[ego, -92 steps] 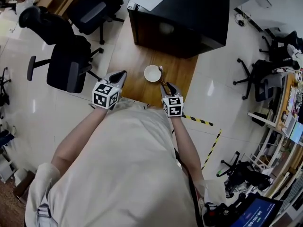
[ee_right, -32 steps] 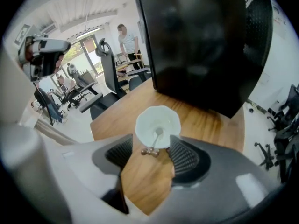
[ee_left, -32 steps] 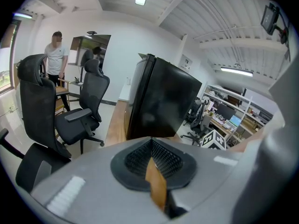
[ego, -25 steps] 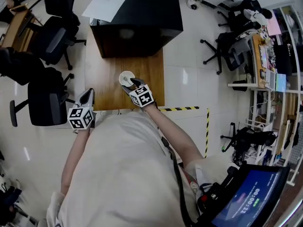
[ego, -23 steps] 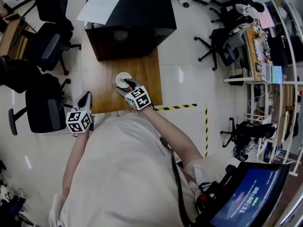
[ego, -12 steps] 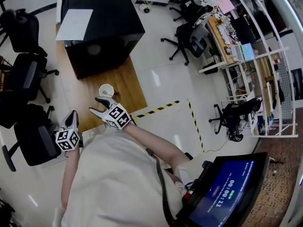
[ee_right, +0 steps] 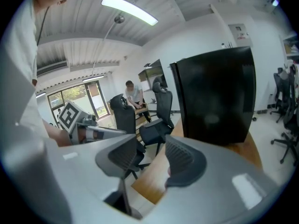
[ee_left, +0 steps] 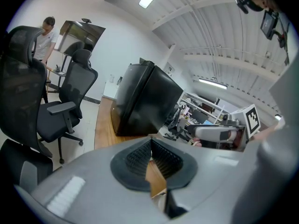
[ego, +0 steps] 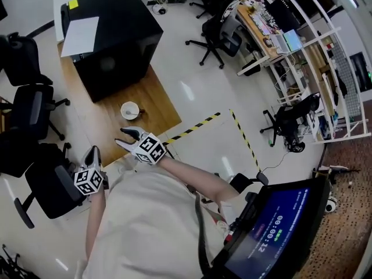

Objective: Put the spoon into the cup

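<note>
A white cup (ego: 128,109) stands on the wooden table (ego: 160,106), and the spoon (ego: 139,110) rests in it with its handle sticking out to the right. My right gripper (ego: 125,138) hangs over the table's near edge, a short way back from the cup. It is open with nothing between its pads (ee_right: 180,158), and its jaws have just been closing. In the right gripper view its open jaws (ee_right: 150,153) frame only table and chairs. My left gripper (ego: 93,151) hovers off the table's left corner, its pads meeting at the tips (ee_left: 150,146), empty.
A black cabinet (ego: 110,45) with a sheet of paper (ego: 81,28) on top stands at the table's far end. Office chairs (ego: 29,109) crowd the left side. Yellow-black tape (ego: 197,125) runs along the floor to the right. A monitor (ego: 273,231) is at the lower right.
The right gripper has drawn back from over the cup toward the person, leaving the spoon in the cup. The head view has swung, so the table sits further off.
</note>
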The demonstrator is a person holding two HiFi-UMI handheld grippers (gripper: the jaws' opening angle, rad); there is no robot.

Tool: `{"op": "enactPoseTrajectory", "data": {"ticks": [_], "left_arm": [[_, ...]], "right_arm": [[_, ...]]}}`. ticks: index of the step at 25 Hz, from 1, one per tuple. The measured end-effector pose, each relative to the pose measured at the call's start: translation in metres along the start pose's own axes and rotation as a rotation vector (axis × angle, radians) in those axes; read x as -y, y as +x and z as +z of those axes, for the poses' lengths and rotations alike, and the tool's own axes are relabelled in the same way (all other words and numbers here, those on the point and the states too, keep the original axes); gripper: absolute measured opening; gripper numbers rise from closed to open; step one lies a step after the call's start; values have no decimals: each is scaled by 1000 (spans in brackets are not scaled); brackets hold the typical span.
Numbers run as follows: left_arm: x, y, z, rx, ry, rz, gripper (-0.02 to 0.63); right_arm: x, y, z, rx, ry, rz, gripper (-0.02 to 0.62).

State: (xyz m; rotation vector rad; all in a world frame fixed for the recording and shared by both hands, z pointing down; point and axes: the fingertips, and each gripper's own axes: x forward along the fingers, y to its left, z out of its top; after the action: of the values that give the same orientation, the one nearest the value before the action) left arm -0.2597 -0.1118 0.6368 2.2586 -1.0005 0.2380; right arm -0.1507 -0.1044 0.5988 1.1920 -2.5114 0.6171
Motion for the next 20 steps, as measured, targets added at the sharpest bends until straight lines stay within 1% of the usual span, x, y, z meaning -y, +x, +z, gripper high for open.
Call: {"op": "enactPoseTrajectory", "data": {"ticks": [5, 12, 16, 20], "left_arm": [[6, -2, -10, 4, -3, -1, -23], [9, -15, -18, 23, 7, 56, -23], [26, -13, -20, 27, 34, 78, -23], [53, -11, -23, 40, 57, 92, -23]], "right_arm": [[-2, -11, -5, -7, -11, 1, 192], [2, -13, 4, 30, -13, 31, 192], [10, -32, 5, 60, -8, 41, 190], [27, -63, -7, 74, 13, 33, 190]]}}
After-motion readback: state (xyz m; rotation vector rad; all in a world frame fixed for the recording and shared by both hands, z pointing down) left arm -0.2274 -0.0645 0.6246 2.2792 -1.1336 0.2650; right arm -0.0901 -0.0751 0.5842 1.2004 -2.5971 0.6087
